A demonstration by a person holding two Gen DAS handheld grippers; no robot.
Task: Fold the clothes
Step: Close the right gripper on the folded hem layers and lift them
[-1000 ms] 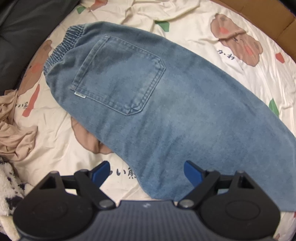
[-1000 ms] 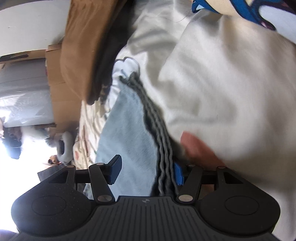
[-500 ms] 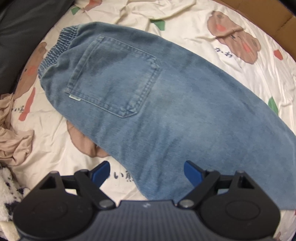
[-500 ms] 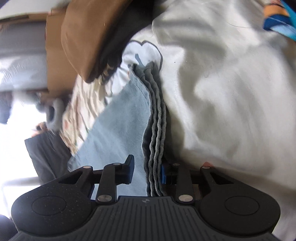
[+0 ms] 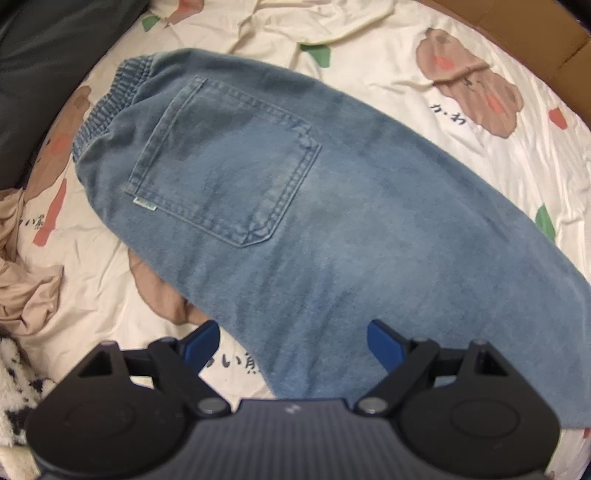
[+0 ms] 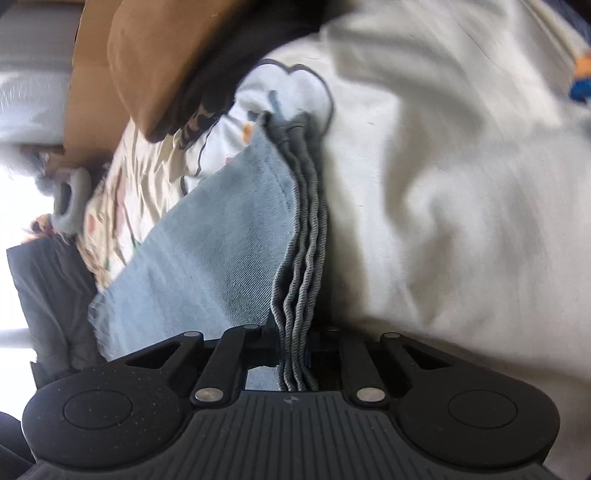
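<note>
- Left wrist view: a cream bed sheet (image 5: 424, 74) printed with brown bears and green and red shapes fills the frame from edge to edge
- Jeans (image 5: 332, 229), light blue denim, lie flat on that sheet and run from the upper left to the lower right of the frame; the elastic waistband (image 5: 107, 107) is at the upper left and the back pocket (image 5: 225, 166) faces up
- Dark cloth (image 5: 48, 55) sits in the upper left corner, a crumpled beige garment (image 5: 26, 280) at the left edge, brown cardboard (image 5: 535, 33) in the upper right corner
- Left hand-held gripper (image 5: 293, 339) hangs over the jeans' lower edge, its blue-padded jaws wide apart with nothing pinched
- Right wrist view: white cloth (image 6: 461, 184) covers the right half of the frame, the jeans' leg (image 6: 207, 251) crosses the middle
- Right hand-held gripper (image 6: 293, 347), bottom centre, is closing its jaws on the stacked hem layers (image 6: 303, 236) of the jeans, which pass between them
</note>
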